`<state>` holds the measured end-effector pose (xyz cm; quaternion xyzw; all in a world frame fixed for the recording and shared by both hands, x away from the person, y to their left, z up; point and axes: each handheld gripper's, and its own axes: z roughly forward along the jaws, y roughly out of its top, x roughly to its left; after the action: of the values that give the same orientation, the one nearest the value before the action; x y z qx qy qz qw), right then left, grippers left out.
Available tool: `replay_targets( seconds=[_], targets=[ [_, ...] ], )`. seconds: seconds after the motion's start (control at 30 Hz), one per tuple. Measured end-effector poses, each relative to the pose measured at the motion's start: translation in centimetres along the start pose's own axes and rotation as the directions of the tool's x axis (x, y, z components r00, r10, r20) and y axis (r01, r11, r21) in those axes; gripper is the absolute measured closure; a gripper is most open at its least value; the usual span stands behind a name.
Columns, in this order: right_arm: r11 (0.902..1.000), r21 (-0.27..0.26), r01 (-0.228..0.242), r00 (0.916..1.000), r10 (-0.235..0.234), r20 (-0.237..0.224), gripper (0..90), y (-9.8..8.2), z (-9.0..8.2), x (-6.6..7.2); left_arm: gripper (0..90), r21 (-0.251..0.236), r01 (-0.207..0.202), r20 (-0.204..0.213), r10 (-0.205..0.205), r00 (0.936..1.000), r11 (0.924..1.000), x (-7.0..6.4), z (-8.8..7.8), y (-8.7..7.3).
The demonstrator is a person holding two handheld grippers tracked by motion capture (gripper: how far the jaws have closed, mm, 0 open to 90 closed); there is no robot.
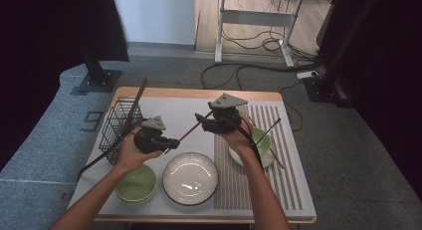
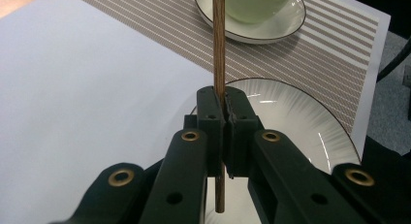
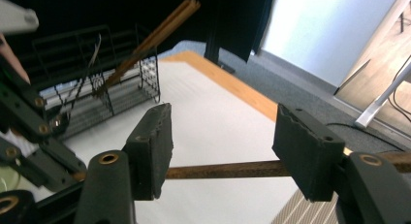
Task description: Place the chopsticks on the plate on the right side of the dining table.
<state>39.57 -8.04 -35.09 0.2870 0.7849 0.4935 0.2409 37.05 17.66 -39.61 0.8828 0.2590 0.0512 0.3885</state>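
High view: the left claw [image 1: 169, 143] grips one end of a brown chopstick [image 1: 188, 133], which runs up and to the right from it toward the right claw [image 1: 205, 121]. The stick hangs in the air above the table [image 1: 164, 110], just beyond the far rim of the white plate [image 1: 190, 178]. Its long axis joins the two claws, so both hands are at it, the left at the near end and the right at the far end. A wire basket [image 1: 118, 123] stands left of the plate and holds more sticks.

Left gripper view: the left claw [image 2: 225, 115] is clamped narrow on the chopstick [image 2: 219, 44], which stands straight along the claw's own line and runs on toward the green bowl [image 2: 254, 3] on its saucer. A short tail of stick pokes out behind the pads, over the plate [image 2: 300, 117].

Right gripper view: the right claw [image 3: 225, 158] stands wide. The chopstick [image 3: 225, 169] lies crosswise in the gap, passing behind both pads, and neither pad visibly presses on it. The basket [image 3: 97, 83] with its sticks lies beyond, to the left.

So the stick seems to rest with the left claw alone. I judge the coming move turns on that: the left hand can swing the stick's axis toward the basket, once the right claw has drawn clear of it.
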Motion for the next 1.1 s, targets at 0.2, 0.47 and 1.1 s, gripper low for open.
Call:
replay_targets(
  seconds=[0.2, 0.47, 1.1],
  targets=[
    [0.9967, 0.056, 0.06, 0.9981, -0.059, -0.015, 38.1, -0.5, 0.2, -0.2, 87.0, 0.009, -0.001, 0.002, 0.001, 1.0, 1.0, 0.1, 0.0, 0.0],
    [0.9851, 0.112, 0.13, 0.9915, -0.13, -0.009, 38.1, -1.0, 0.5, -0.4, 87.0, 0.013, 0.008, 0.018, -0.009, 0.9998, 0.9999, 0.2, -0.2, 0.1],
    [0.9483, 0.196, 0.25, 0.968, -0.249, -0.029, 37.1, -2.2, 0.4, -0.8, 86.9, 0.035, 0.01, 0.049, -0.012, 0.9987, 0.9994, 0.2, 0.0, 0.1]
  ],
)
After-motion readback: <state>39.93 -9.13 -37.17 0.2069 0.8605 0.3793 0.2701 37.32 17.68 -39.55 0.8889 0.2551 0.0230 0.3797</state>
